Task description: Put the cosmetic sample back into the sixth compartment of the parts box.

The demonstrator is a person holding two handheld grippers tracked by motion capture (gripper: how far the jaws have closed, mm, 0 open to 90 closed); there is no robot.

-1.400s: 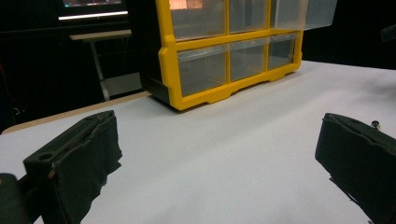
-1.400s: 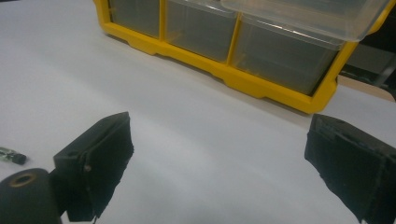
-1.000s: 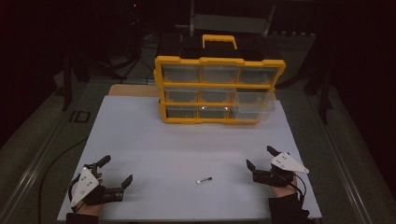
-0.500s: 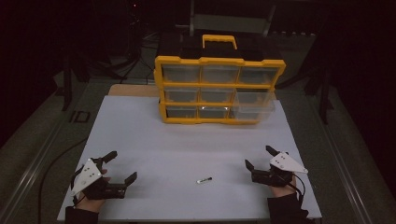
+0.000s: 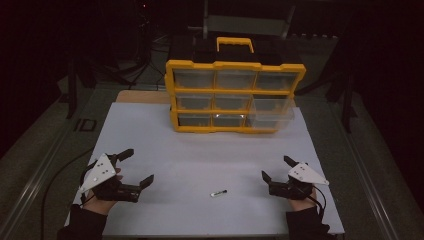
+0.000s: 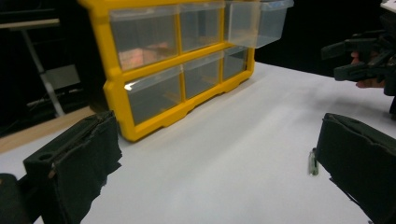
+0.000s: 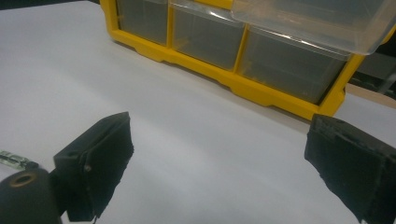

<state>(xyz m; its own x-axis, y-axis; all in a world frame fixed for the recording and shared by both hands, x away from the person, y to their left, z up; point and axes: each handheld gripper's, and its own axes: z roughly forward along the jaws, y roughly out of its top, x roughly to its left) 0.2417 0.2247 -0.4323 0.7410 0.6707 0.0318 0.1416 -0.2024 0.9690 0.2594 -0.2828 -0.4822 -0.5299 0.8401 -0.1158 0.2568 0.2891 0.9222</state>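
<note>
A yellow organizer (image 5: 235, 95) with clear drawers stands upright at the back of the white table top (image 5: 150, 135). Its middle-right drawer (image 5: 272, 107) is pulled out. A small thin clear-and-dark item (image 5: 218, 193) lies on the table near the front, between my hands. My left gripper (image 5: 140, 165) rests at the front left, open and empty. My right gripper (image 5: 275, 167) rests at the front right, also open and empty. In the left gripper view the small item (image 6: 312, 163) lies just beside the right jaw. In the right gripper view it (image 7: 11, 158) sits at the far left.
A strip of wooden table (image 5: 140, 96) shows behind the white sheet at the back left. Dark stands and cables surround the table. The left gripper view shows the other gripper (image 6: 364, 60) far across the sheet and the pulled-out drawer (image 6: 259, 18).
My left gripper has shifted a little forward and to the right. The right gripper has barely moved, and the small item lies where it was.
</note>
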